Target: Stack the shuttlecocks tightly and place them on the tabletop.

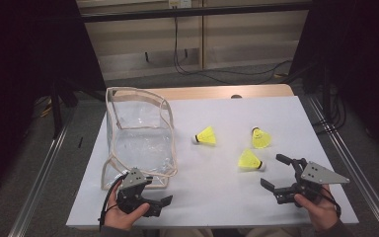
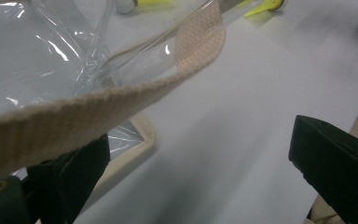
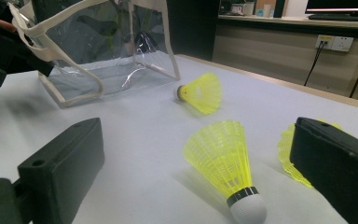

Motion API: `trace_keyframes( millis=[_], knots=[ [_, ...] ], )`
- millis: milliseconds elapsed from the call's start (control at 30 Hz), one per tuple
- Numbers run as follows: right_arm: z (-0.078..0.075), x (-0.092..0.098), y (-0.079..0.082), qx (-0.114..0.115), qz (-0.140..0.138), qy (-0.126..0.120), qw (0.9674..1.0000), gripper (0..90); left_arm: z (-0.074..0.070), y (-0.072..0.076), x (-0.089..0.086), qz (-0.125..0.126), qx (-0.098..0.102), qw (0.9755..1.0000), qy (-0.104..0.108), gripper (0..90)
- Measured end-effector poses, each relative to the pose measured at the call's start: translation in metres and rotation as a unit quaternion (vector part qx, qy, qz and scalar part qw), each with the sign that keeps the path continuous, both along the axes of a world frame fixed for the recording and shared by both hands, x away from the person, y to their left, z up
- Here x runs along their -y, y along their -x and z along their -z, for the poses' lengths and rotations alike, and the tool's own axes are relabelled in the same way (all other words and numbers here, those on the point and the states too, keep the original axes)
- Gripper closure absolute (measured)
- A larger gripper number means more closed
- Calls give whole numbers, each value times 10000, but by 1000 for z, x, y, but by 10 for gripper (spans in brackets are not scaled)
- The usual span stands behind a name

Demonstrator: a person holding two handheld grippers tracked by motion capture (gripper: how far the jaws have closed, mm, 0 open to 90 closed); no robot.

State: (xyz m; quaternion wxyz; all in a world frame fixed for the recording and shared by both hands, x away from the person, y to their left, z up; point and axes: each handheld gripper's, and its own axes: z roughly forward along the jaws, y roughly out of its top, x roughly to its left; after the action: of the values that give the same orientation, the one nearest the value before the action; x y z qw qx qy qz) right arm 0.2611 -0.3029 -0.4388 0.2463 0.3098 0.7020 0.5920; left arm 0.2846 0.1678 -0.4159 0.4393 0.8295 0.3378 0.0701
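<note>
- Right gripper (image 1: pixel 280 171) sits low at the near right of the table (image 1: pixel 296 123), jaws spread wide and nothing between them.
- Its own view lines things up nicely: the nearest shuttlecock (image 3: pixel 226 163) lies on its side straight ahead between the two black jaws, white cork toward the camera, yellow skirt pointing away.
- From the high view that same nearest shuttlecock (image 1: pixel 249 161) lies just beyond the open jaws, not touched yet.
- Two more wait farther out: the middle shuttlecock (image 1: pixel 206 137) near the bag, and the far right shuttlecock (image 1: pixel 260 138) standing on its skirt.
- Left gripper (image 1: pixel 160 204) is at the near left, jaws apart; in its own view the beige strap (image 2: pixel 121 100) of the clear bag (image 1: pixel 140 133) crosses just above one jaw, but nothing is pinched.
- The bag stands upright at the left, mouth open at the top, and looks empty.
- My read: this is the approach for the first pick, with the left side set to steady the bag by its strap.
- Next call: ease the right gripper forward until the cork end sits between the jaws, then close gently on the cork rather than the skirt, which looks easy to crush.
</note>
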Motion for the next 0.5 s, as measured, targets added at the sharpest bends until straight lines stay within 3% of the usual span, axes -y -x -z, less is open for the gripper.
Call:
trace_keyframes(
  millis=[500],
  knots=[
    [0, 0, 1, 9, 3, 3, 10000, 25, -3, 3, -6, 24, 42, 10000, 4, 52]
  ],
)
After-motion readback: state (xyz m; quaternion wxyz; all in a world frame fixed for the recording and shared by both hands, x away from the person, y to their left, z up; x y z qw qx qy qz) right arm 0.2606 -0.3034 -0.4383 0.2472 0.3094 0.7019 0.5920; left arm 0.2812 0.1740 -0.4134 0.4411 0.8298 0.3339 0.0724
